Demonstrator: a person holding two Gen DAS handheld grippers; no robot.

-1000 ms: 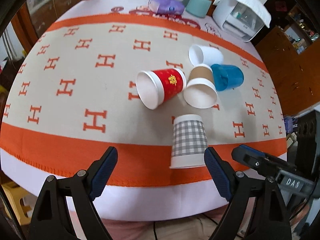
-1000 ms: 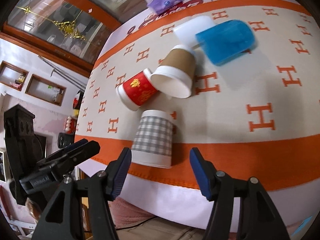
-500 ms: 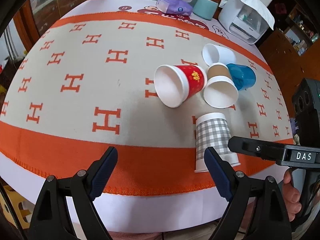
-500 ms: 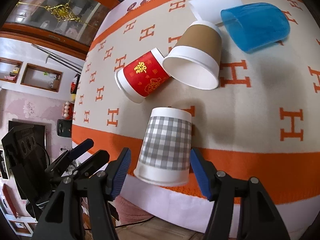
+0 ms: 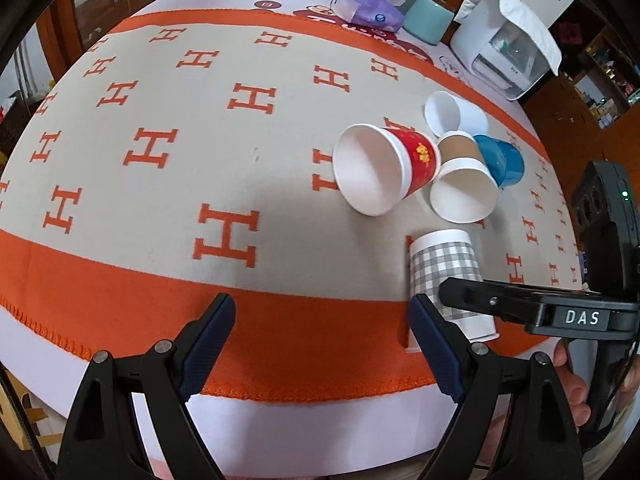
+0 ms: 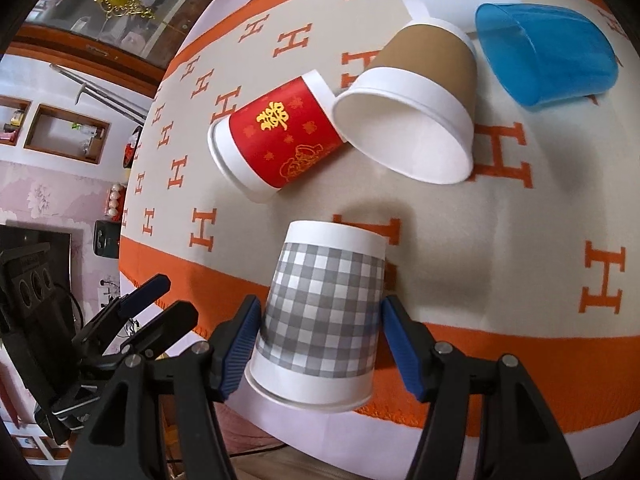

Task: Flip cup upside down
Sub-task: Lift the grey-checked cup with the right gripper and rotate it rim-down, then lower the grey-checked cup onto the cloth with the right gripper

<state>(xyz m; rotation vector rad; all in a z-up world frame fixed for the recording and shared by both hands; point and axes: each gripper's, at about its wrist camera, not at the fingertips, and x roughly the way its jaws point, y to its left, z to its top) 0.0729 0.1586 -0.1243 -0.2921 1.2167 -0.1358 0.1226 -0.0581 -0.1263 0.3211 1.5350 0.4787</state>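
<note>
A grey checked paper cup [image 6: 320, 312] stands upside down near the table's front edge; it also shows in the left wrist view [image 5: 446, 272]. My right gripper [image 6: 320, 344] is open, its blue pads on either side of the cup's lower half, close to it. My left gripper [image 5: 322, 340] is open and empty over the orange border, left of the cup. A red cup [image 5: 384, 172], a brown cup [image 5: 464, 184], a blue cup [image 5: 500, 160] and a white cup [image 5: 452, 114] lie on their sides behind.
The table has a beige and orange H-pattern cloth [image 5: 160, 184]. At the far edge are a purple tissue pack [image 5: 368, 10], a teal mug [image 5: 426, 22] and a white appliance [image 5: 504, 48].
My right gripper has moved forward until its pads flank the checked cup. My left gripper has drifted left and closer over the table edge.
</note>
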